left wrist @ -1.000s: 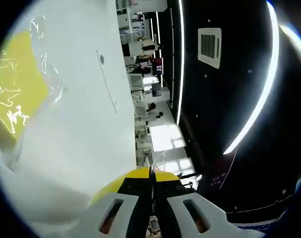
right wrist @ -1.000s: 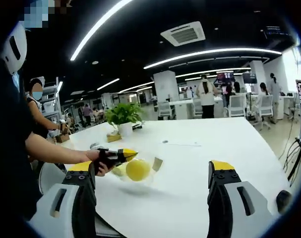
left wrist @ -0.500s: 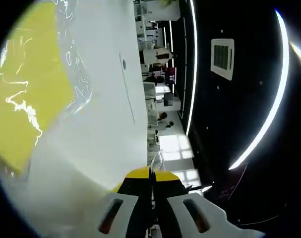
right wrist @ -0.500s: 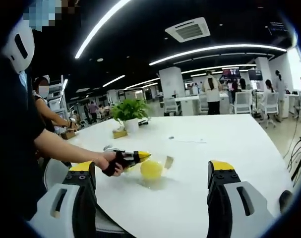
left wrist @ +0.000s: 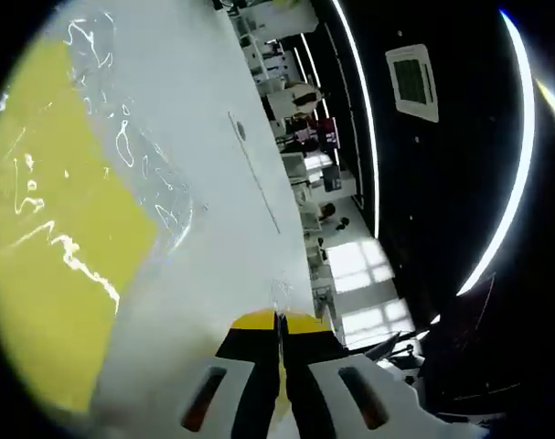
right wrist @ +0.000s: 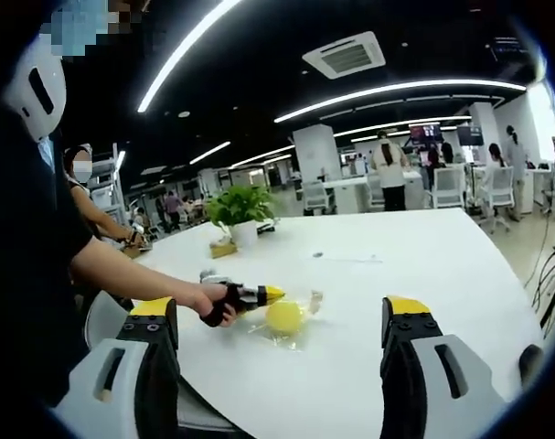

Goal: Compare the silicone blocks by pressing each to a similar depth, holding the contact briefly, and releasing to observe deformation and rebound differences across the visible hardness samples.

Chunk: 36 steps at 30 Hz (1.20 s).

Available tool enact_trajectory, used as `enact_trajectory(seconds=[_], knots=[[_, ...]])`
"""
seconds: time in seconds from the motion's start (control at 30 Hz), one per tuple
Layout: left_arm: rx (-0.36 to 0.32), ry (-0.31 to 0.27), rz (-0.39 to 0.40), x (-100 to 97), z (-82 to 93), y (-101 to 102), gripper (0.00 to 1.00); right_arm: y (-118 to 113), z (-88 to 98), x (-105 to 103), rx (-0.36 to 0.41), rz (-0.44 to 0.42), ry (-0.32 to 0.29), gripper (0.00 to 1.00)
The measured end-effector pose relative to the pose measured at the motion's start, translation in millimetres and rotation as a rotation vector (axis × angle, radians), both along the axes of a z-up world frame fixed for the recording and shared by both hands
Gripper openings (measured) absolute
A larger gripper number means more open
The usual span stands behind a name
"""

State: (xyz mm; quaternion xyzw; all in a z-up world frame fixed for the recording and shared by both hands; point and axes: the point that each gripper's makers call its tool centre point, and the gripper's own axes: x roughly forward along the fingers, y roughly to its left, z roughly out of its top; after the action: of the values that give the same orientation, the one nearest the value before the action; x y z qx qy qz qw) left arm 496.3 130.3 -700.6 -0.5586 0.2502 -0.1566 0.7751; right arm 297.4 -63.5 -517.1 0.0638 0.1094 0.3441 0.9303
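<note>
A yellow silicone block (left wrist: pixel 58 274) in crinkled clear wrap looms large on the left of the left gripper view, lying on the white table (left wrist: pixel 231 229). My left gripper (left wrist: pixel 278 318) has its yellow tips shut together with nothing between them, just beside the block. In the right gripper view the same block (right wrist: pixel 284 316) looks like a small yellow lump mid-table. A hand holds the left gripper (right wrist: pixel 259 294) with its tip at the block's upper left edge; I cannot tell if it touches. My right gripper (right wrist: pixel 279 308) stands wide open, well short of the block.
A potted plant (right wrist: pixel 229 208) and a small wooden item (right wrist: pixel 224 247) stand at the table's far left. A thin line and a dark dot (right wrist: pixel 319 255) mark the tabletop. People and office chairs (right wrist: pixel 437 190) are behind the table. The person's arm (right wrist: pixel 122 274) reaches in from the left.
The left gripper has closed in on the yellow block, which now looks bigger in its view. In the right gripper view the block looks slightly smaller and farther off.
</note>
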Motion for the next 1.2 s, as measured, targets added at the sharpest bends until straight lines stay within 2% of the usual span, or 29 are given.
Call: enact_trajectory(seconds=[0.2,0.3,0.33,0.37,0.4,0.43,0.5,0.53,0.63,0.83,0.9,1.0,1.13,1.2], knots=[[0.057,-0.006,-0.01,6.4,-4.1,-5,0.0,-1,-0.9,-4,-0.015,-0.007,-0.003,0.85],[0.072,0.02,-0.002,9.6,-11.7,-1,0.0,-3,-3.6,-7,-0.02,-0.013,0.004,0.84],[0.099,0.012,-0.01,9.6,-12.4,-1,0.0,-4,-3.9,-8,-0.019,-0.014,0.004,0.84],[0.169,-0.018,-0.032,9.5,-14.4,1,0.01,-4,-4.0,-9,-0.018,-0.017,0.004,0.84],[0.217,-0.014,-0.052,8.7,-17.3,2,0.03,-5,-4.2,-10,-0.018,-0.02,0.004,0.84],[0.223,0.005,-0.055,7.2,-19.1,2,0.05,-5,-4.2,-10,-0.016,-0.022,0.005,0.84],[0.214,-0.008,-0.057,6.7,-16.0,1,0.06,-7,-5.3,-11,-0.02,-0.027,0.007,0.84],[0.262,-0.025,-0.075,4.7,-16.7,2,0.07,-8,-7.6,-12,-0.032,-0.03,0.005,0.84],[0.288,-0.041,-0.087,1.4,-15.1,2,0.09,-11,-16.2,-12,-0.04,-0.038,0.014,0.84],[0.45,-0.123,-0.182,-5.6,-11.6,2,0.14,-17,-48.0,-9,-0.068,-0.082,0.071,0.82],[0.426,-0.107,-0.186,-3.2,-12.1,1,0.15,-12,-57.3,-11,-0.064,-0.079,0.108,0.81],[0.414,-0.108,-0.206,-0.7,-11.9,-2,0.14,-4,-55.7,-18,-0.06,-0.065,0.102,0.8],[0.459,-0.118,-0.228,-10.4,-5.9,-2,0.15,-1,-52.7,-28,-0.064,-0.05,0.096,0.8],[0.494,-0.15,-0.248,-17.8,-1.0,-1,0.15,-3,-55.2,-28,-0.075,-0.055,0.093,0.79]])
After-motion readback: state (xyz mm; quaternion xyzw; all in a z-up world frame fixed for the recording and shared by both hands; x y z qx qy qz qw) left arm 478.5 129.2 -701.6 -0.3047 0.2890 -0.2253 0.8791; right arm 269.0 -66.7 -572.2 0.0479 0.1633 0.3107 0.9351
